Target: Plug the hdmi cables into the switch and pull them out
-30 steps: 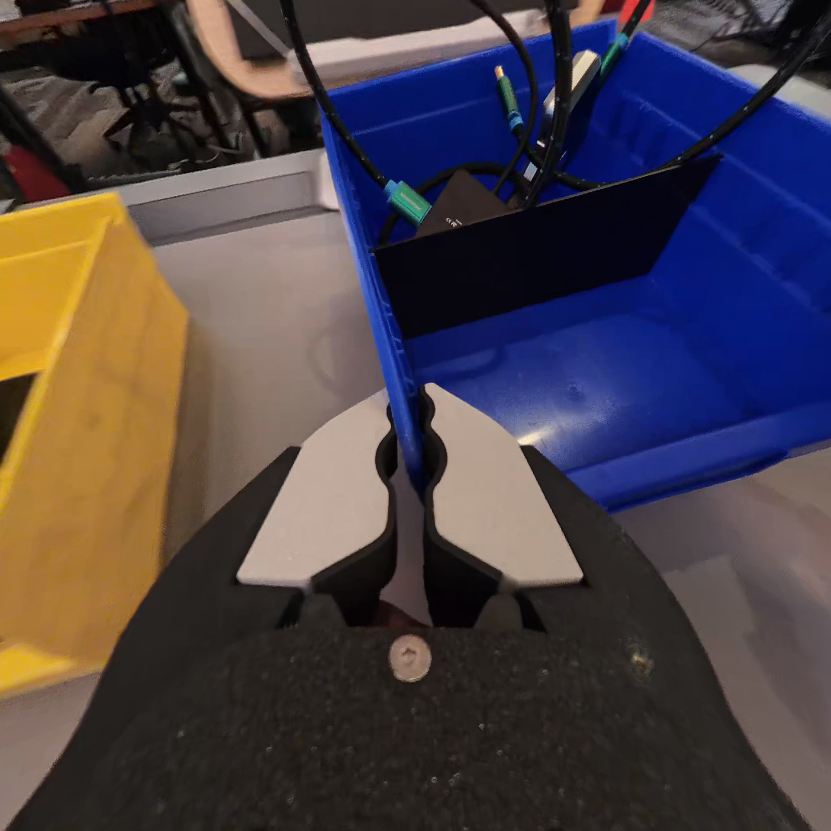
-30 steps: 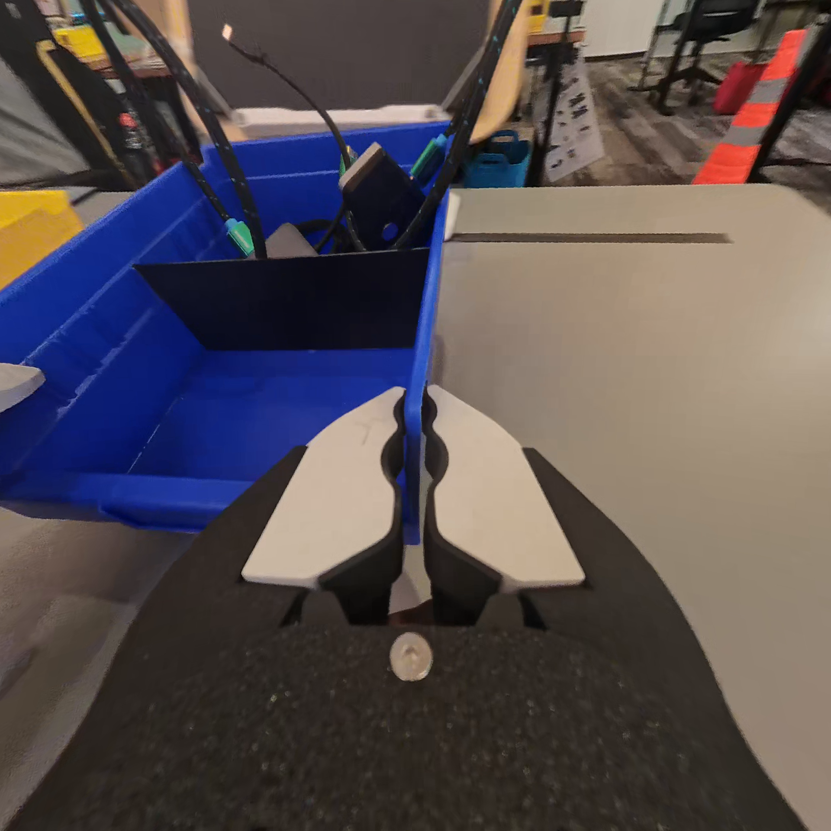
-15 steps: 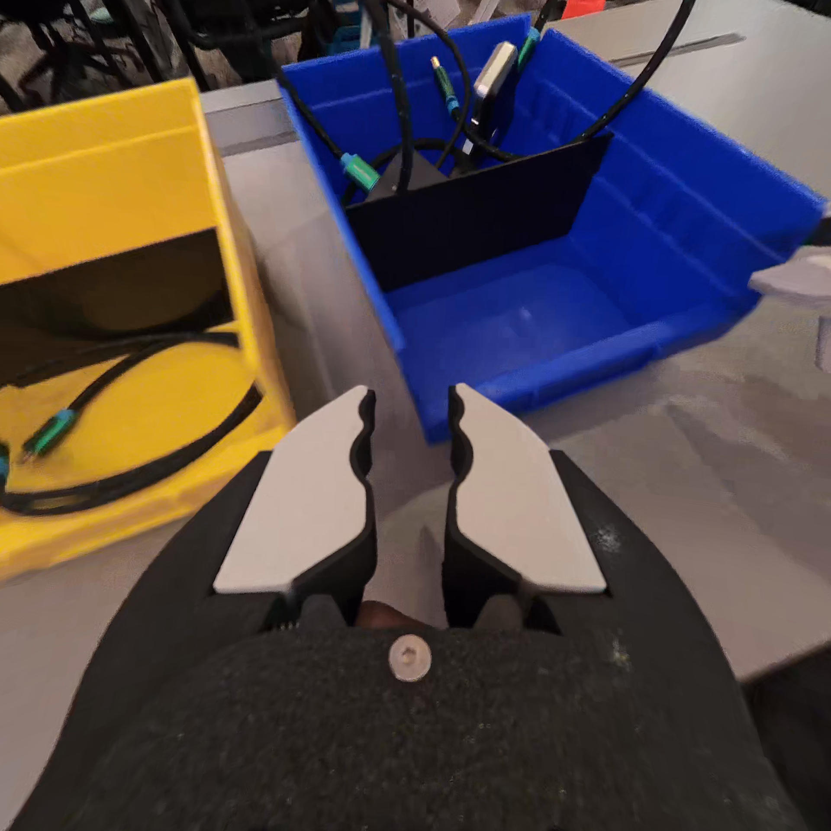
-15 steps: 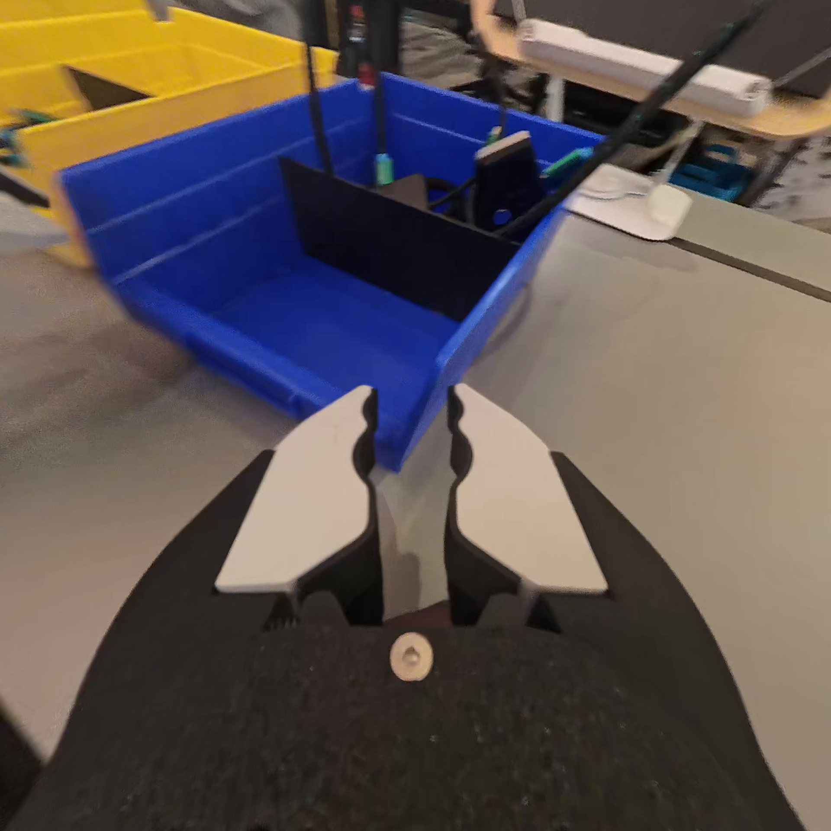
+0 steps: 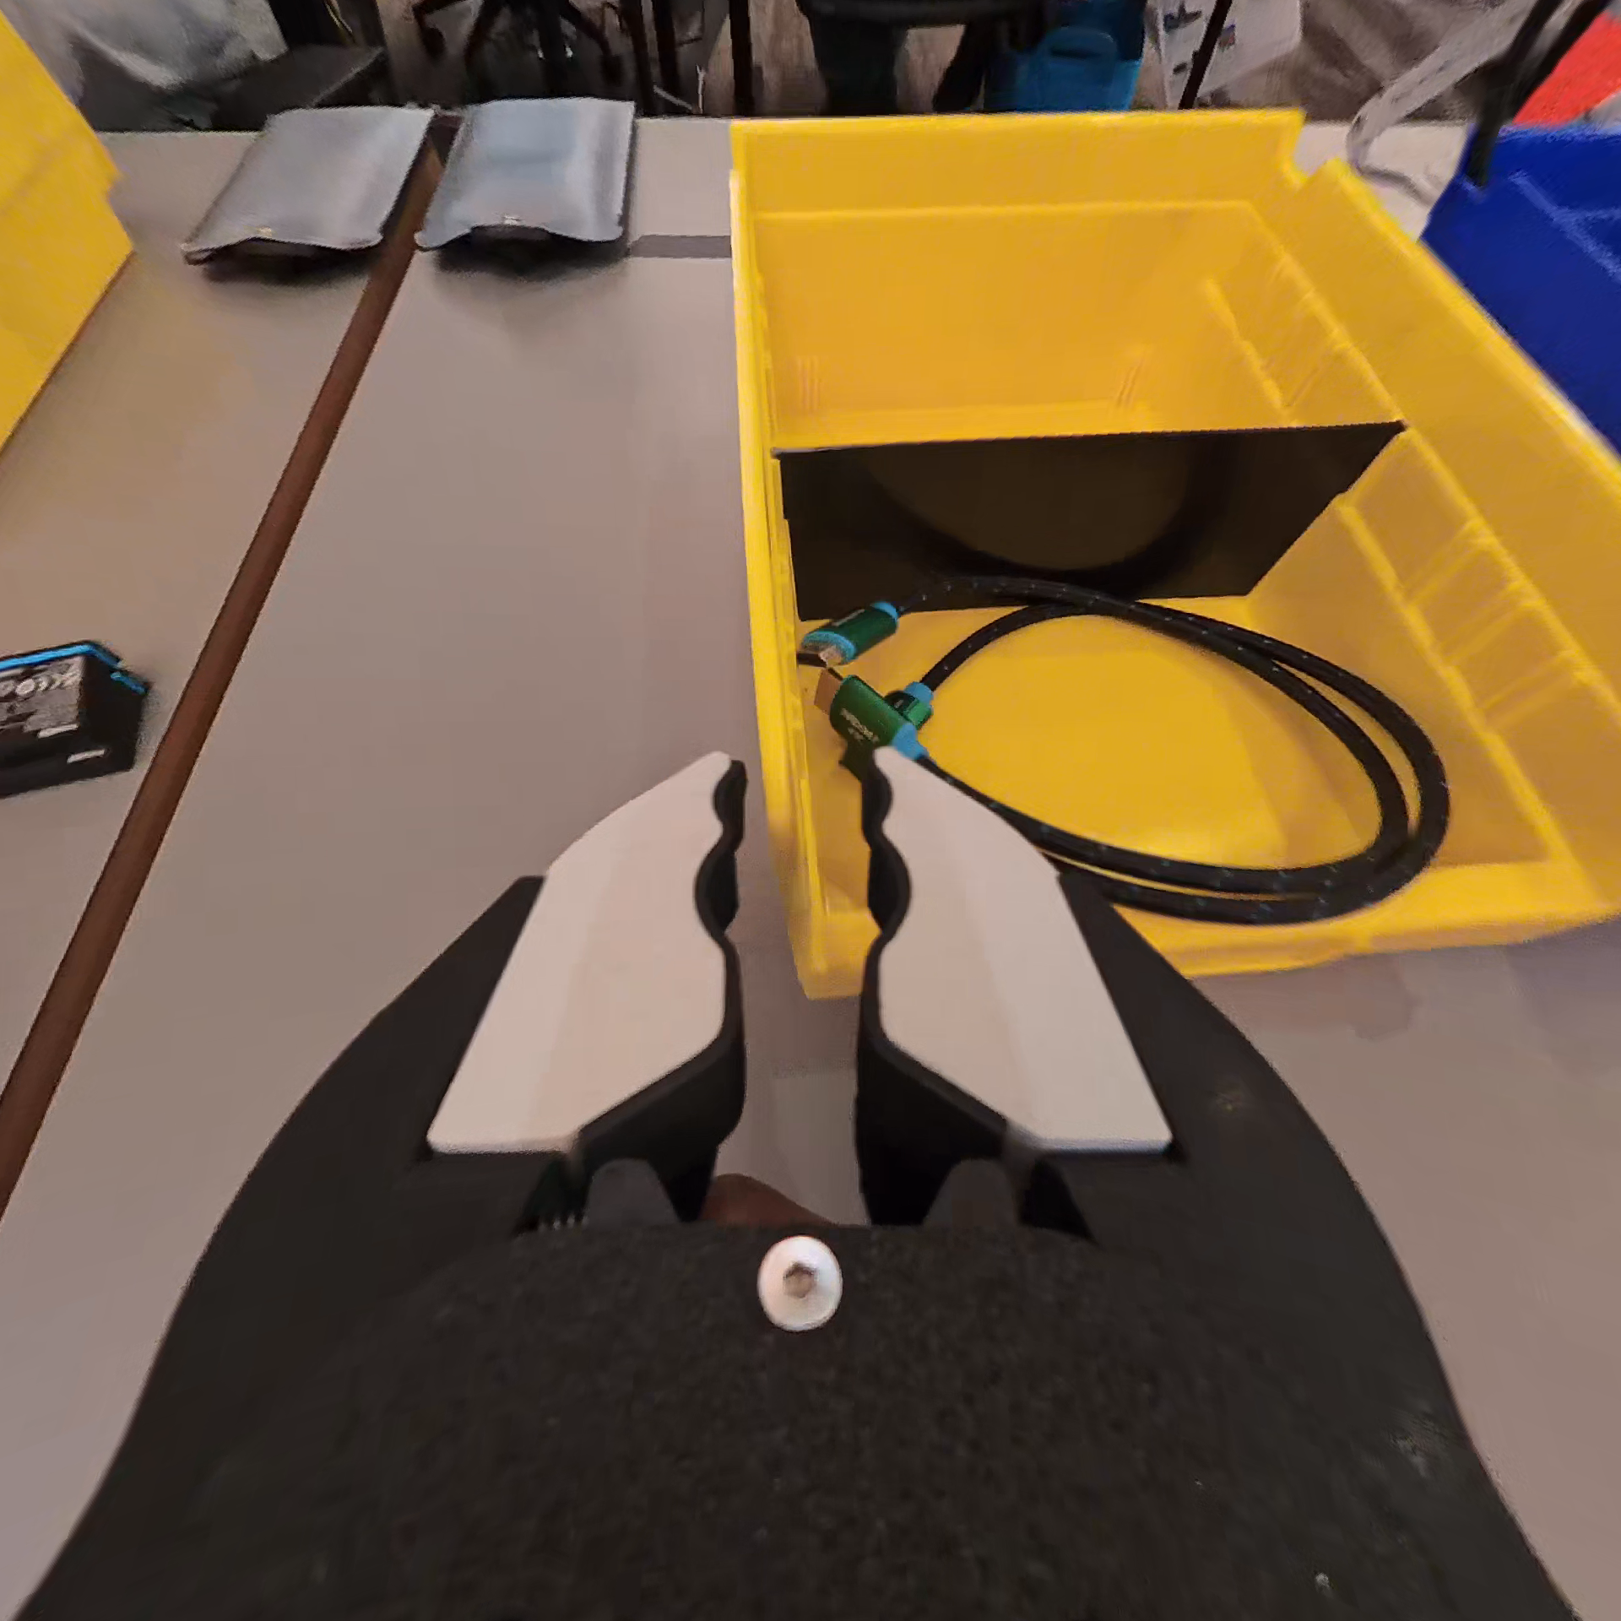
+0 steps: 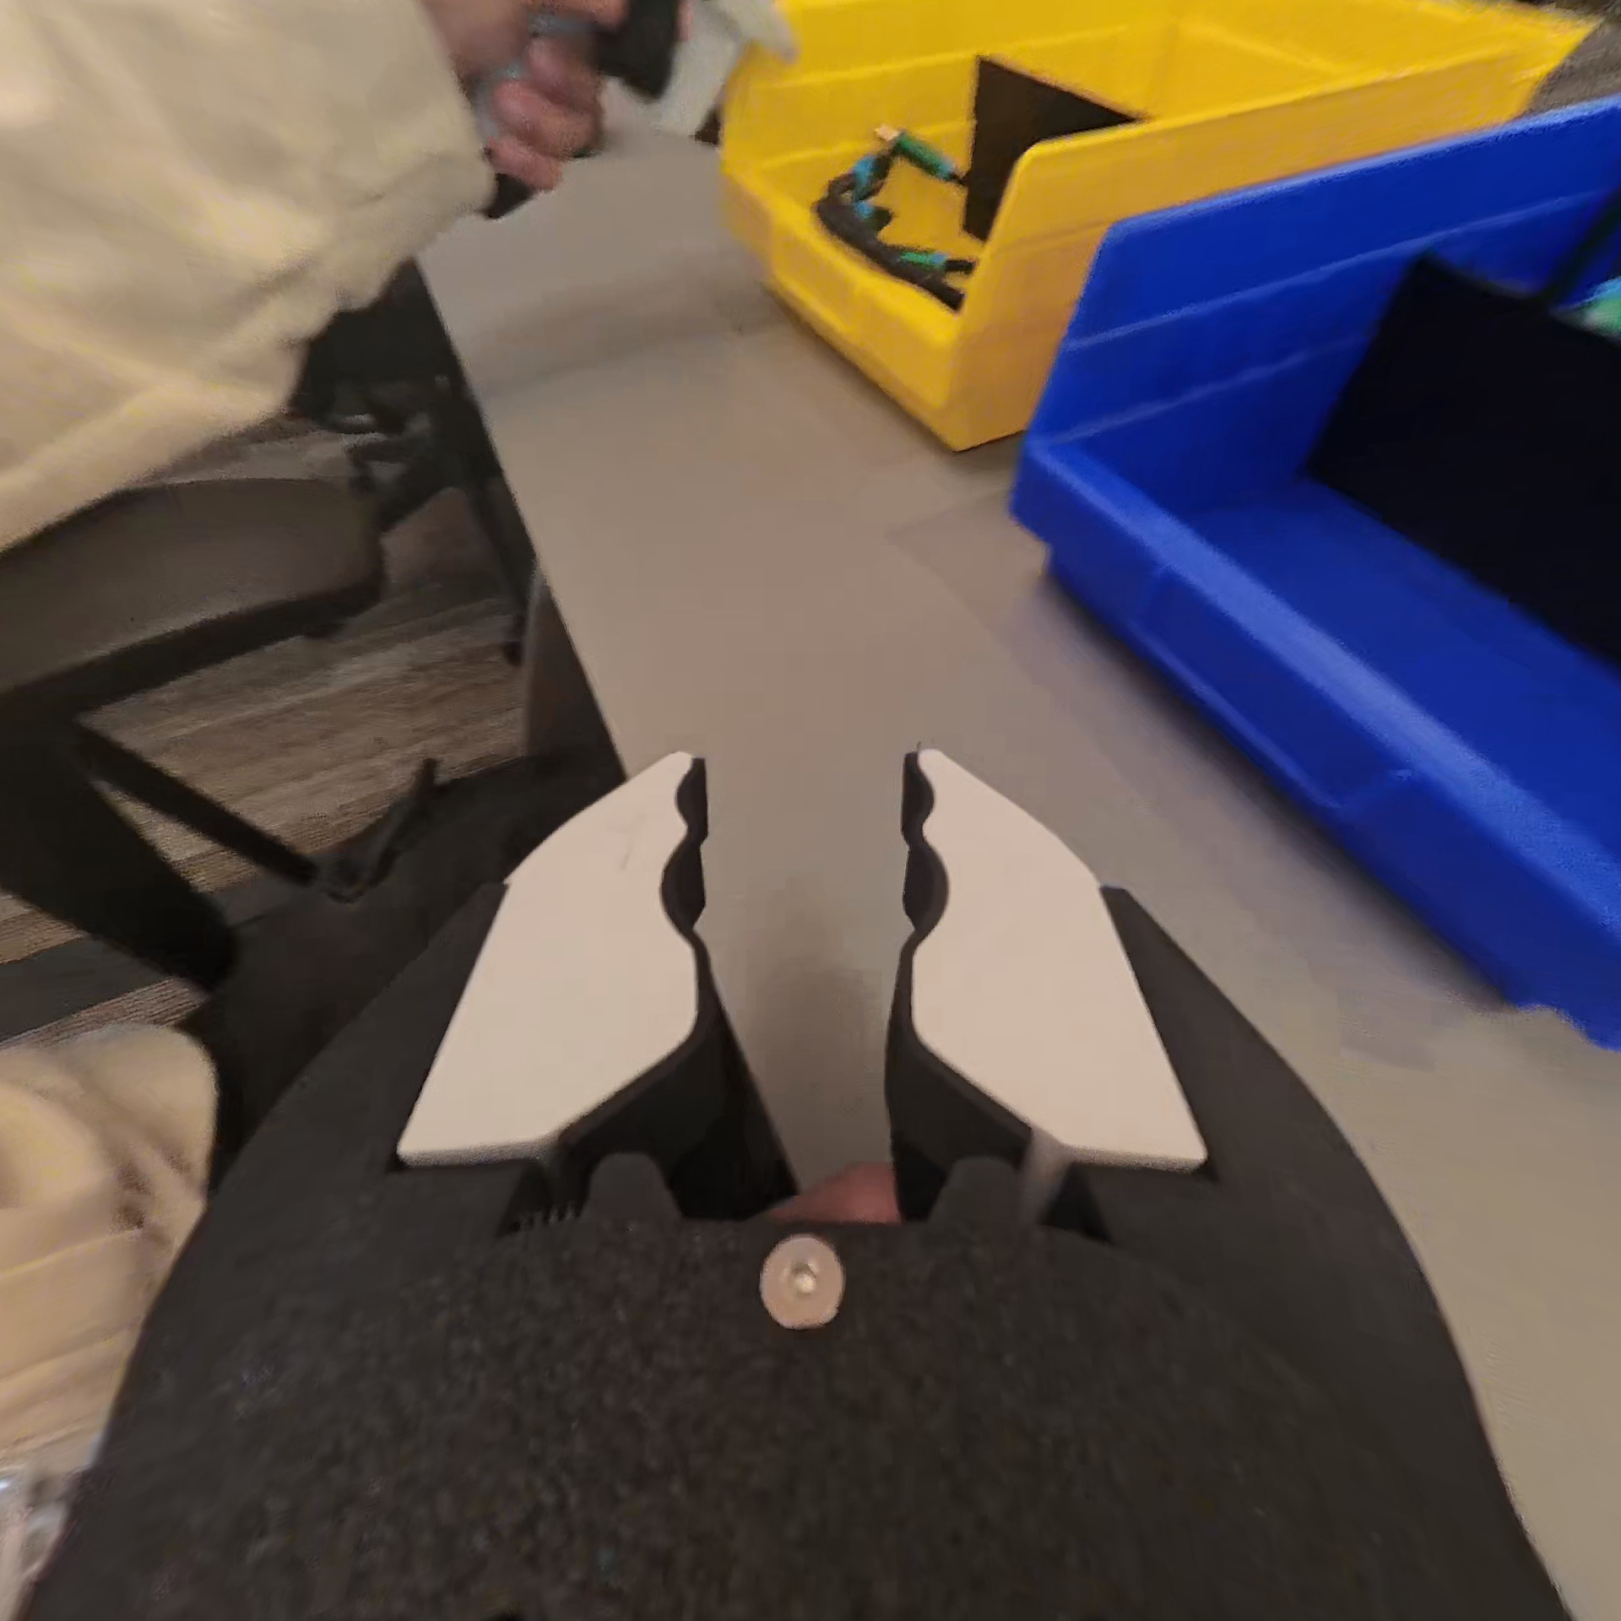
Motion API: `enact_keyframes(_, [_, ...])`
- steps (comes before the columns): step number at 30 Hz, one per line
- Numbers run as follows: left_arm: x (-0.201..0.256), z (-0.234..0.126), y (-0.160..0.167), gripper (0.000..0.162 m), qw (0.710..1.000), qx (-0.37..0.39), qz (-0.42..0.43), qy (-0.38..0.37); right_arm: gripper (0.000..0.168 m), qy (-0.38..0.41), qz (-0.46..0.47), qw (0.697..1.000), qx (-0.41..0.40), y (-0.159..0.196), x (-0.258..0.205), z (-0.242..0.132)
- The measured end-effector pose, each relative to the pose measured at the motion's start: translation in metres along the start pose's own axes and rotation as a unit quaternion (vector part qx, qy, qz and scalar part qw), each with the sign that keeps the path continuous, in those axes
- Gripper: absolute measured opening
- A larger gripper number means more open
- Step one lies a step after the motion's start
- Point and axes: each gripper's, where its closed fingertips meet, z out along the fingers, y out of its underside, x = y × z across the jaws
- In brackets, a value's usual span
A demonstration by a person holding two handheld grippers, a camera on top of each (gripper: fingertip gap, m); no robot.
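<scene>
A black braided HDMI cable [image 5: 1316, 702] with two green plugs [image 5: 868, 715] lies coiled in the front part of a yellow bin [image 5: 1009, 289], before its black divider [image 5: 1053, 517]. My left gripper [image 5: 803, 781] is open and empty. The bin's left wall shows between its fingertips, and the nearer plug lies just past the right fingertip. My right gripper [image 6: 803, 772] is open and empty over bare table near the front edge. The same cable [image 6: 877, 210] shows far off in the right wrist view. No switch is in view.
A blue bin [image 6: 1316, 614] with a black divider stands right of the yellow bin [image 6: 965, 351]. Two grey pouches [image 5: 307, 184] lie at the back, and a black device [image 5: 61, 710] lies at the left past a brown table seam [image 5: 219, 658]. A cream sleeve [image 6: 175, 219] and a chair [image 6: 175, 570] are at the left. My right fingertips sit around 40 centimeters from my left ones. The black device [image 5: 61, 710] lies around 25 centimeters away from my left fingertips.
Both grippers let go of the blue bin's side walls and opened. The left moved left to the yellow bin; the right drew back and turned left over the table's front edge.
</scene>
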Motion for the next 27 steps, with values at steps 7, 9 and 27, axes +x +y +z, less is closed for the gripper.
enact_keyframes(7, [0.010, -0.001, 0.022, 0.004, 0.999, -0.007, -0.005, -0.033, 0.037, 0.020, 0.070, 0.996, -0.043, -0.016, -0.006, 0.040])
enact_keyframes(9, [0.020, -0.017, 0.032, 0.005, 0.999, -0.009, 0.003, -0.046, 0.042, 0.050, 0.082, 0.995, -0.033, -0.031, 0.002, 0.056])
enact_keyframes(27, [0.066, -0.161, 0.092, 0.006, 0.993, 0.071, -0.021, -0.088, 0.008, 0.203, 0.088, 0.974, -0.042, -0.072, 0.004, 0.103])
